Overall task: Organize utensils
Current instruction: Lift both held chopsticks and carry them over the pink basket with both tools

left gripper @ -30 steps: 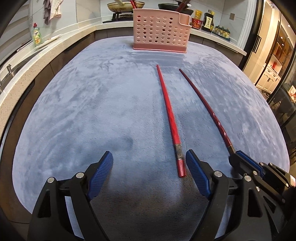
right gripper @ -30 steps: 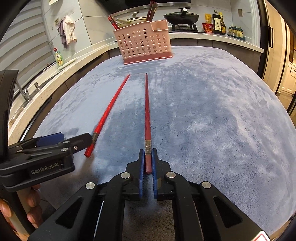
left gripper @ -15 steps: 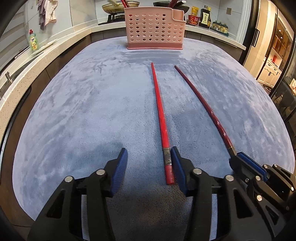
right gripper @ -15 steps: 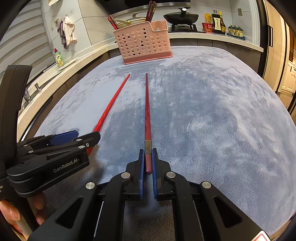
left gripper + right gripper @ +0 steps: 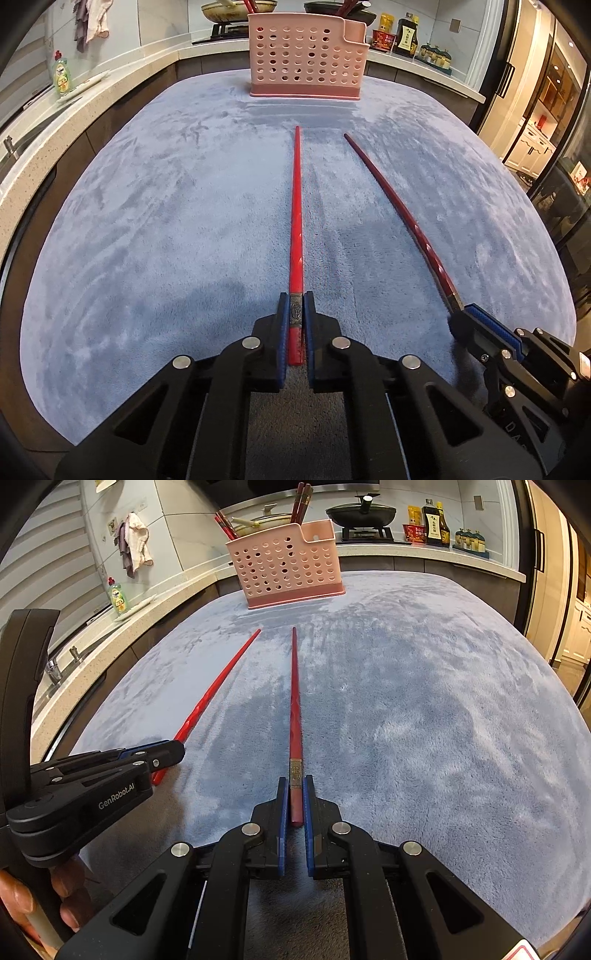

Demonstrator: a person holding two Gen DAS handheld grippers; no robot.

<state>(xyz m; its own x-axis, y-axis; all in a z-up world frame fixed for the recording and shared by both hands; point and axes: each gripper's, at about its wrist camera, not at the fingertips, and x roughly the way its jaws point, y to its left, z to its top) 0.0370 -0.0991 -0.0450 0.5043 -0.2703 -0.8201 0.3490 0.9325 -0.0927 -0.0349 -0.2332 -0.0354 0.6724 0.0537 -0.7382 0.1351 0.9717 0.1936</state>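
- Two slim, tapered chopsticks lie on the plush grey-blue surface (image 5: 147, 229), tips toward its far edge.
- Left gripper (image 5: 294, 325) clenches the bright red chopstick (image 5: 296, 206); right gripper (image 5: 293, 805) clenches the darker chopstick (image 5: 294, 701).
- A perforated pink plastic caddy (image 5: 306, 59) stands at that far edge.

Dish-soap bottle (image 5: 119, 599), hanging cloth (image 5: 135, 542), black wok (image 5: 360, 514), sauce bottles (image 5: 434, 520) along the counter (image 5: 424, 552).

My black left gripper (image 5: 294, 314) has blue pads, as does my right gripper (image 5: 294, 794). Bright red plastic chopstick (image 5: 296, 206): grey patterned band near its butt. Darker red chopstick (image 5: 294, 701): gold-brown band. Pink perforated plastic utensil basket (image 5: 306, 59). Mottled grey-blue plush table cover (image 5: 147, 221).
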